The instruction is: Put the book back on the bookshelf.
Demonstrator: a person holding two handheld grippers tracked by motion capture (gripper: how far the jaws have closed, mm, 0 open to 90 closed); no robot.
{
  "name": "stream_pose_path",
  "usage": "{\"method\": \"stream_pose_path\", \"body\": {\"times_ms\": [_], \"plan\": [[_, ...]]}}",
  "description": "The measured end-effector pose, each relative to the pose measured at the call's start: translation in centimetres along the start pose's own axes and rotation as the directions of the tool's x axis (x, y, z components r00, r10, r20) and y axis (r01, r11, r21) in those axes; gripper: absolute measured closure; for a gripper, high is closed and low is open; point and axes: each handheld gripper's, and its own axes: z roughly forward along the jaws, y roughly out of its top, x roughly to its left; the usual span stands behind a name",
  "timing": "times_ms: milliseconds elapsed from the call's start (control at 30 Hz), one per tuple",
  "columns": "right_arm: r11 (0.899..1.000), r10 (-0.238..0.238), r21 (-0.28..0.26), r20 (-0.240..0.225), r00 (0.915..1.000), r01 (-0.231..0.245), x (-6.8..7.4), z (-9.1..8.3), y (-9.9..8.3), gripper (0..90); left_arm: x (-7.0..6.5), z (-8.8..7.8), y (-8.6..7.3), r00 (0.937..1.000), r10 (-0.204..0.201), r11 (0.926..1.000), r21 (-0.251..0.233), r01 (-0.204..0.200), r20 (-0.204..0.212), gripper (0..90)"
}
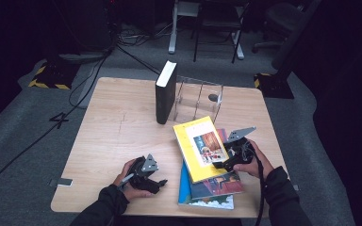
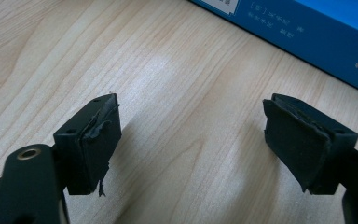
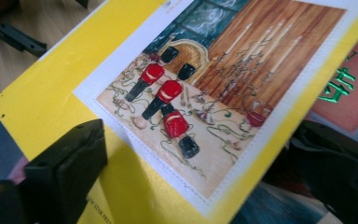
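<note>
The yellow book [image 1: 200, 148] looks thin, light and a bit floppy, with a smooth cover; its right edge suits a pinch. The right gripper [image 3: 205, 182] is spread around that edge, not pressing; the left gripper [image 2: 191, 140] is spread over bare table [image 2: 168, 70].

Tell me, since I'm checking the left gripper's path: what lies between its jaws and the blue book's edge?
Only bare wooden table lies between the left gripper and the blue book, as the left gripper view shows.

The high view looks forward and down over the whole table [image 1: 122, 127]. The left tool's camera skims low and close over bare wood. The right tool's camera sits close above the yellow book [image 3: 135, 186], which the high view shares [image 1: 193, 146].
</note>
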Motion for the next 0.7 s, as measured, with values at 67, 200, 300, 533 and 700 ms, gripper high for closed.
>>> {"method": "stream_pose_path", "body": {"times_ms": [67,200,300,533,700], "plan": [[1.0,0.005,-0.023,-0.022,0.9997,-0.006,0.0,-0.1,-0.1,14.4,0.0,0.0,0.0,1.0,-0.001,1.0,0.0,0.001,0.001,18.9],[0.999,-0.007,-0.037,-0.029,0.9995,0.006,0.4,0.1,0.1,15.2,0.0,0.1,0.1,1.0,-0.008,1.0,0.002,0.008,-0.003,18.7],[0.998,-0.004,-0.06,-0.031,0.9995,0.002,0.3,0.0,0.1,16.4,0.1,0.1,0.2,0.9999,-0.01,1.0,0.002,0.01,-0.009,18.6],[0.994,-0.002,-0.109,-0.05,0.9987,-0.004,0.2,-0.2,0.2,17.7,0.4,0.5,0.5,0.9996,-0.023,0.9997,0.0,0.023,-0.02,19.2],[0.993,-0.017,-0.118,-0.031,0.9994,0.014,0.3,-0.1,0.5,19.9,1.1,1.0,1.1,0.9993,-0.026,0.9996,-0.003,0.026,-0.027,20.1]]}}
